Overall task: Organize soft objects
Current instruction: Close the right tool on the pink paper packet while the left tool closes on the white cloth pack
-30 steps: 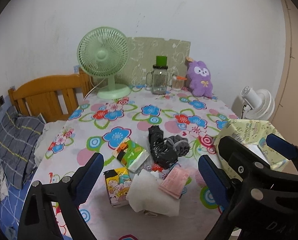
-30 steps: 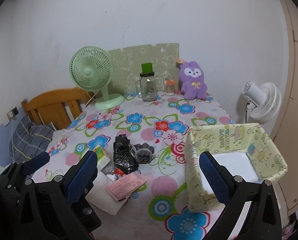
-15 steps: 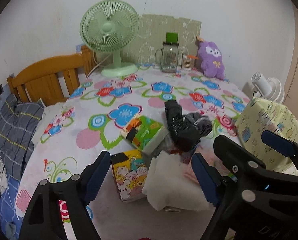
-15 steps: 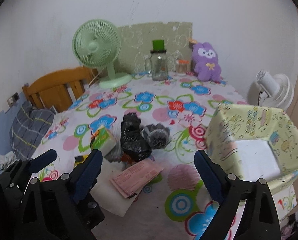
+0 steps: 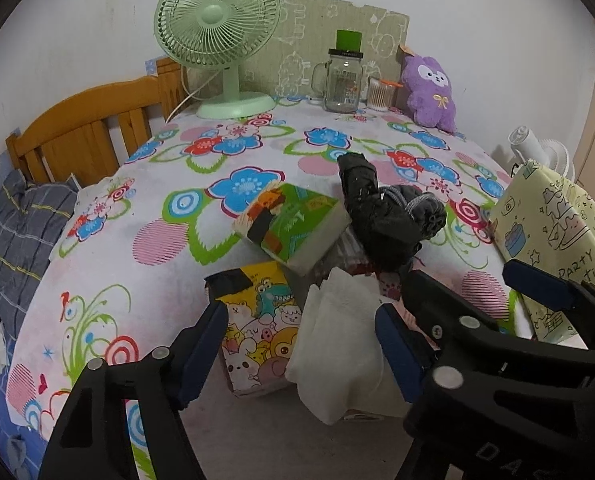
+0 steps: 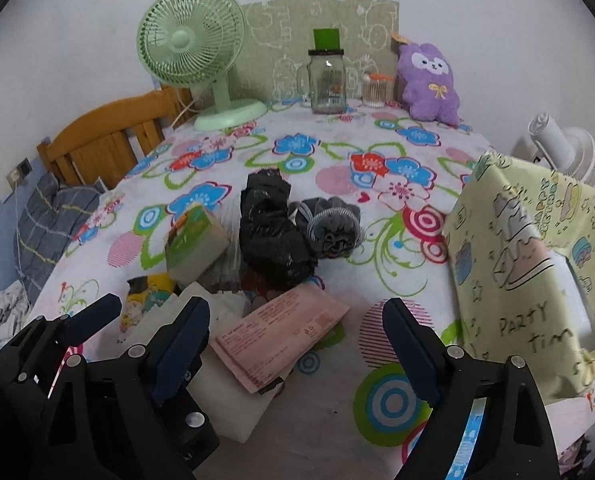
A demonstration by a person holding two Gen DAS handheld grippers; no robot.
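Note:
A pile of soft things lies on the flowered table: a white folded cloth, a yellow cartoon tissue pack, a green tissue pack, a black plastic bag, a grey mesh sponge and a pink packet. My left gripper is open, its fingers either side of the cartoon pack and white cloth. My right gripper is open and empty, low over the pink packet. A yellow-green fabric box stands at the right.
A green desk fan, a glass jar mug, a cotton-swab pot and a purple plush toy stand along the back wall. A wooden headboard and bedding lie left of the table. A white fan stands behind the box.
Both grippers have moved forward and down toward the pile. The left one now straddles the cartoon pack and white cloth. Both stay open.

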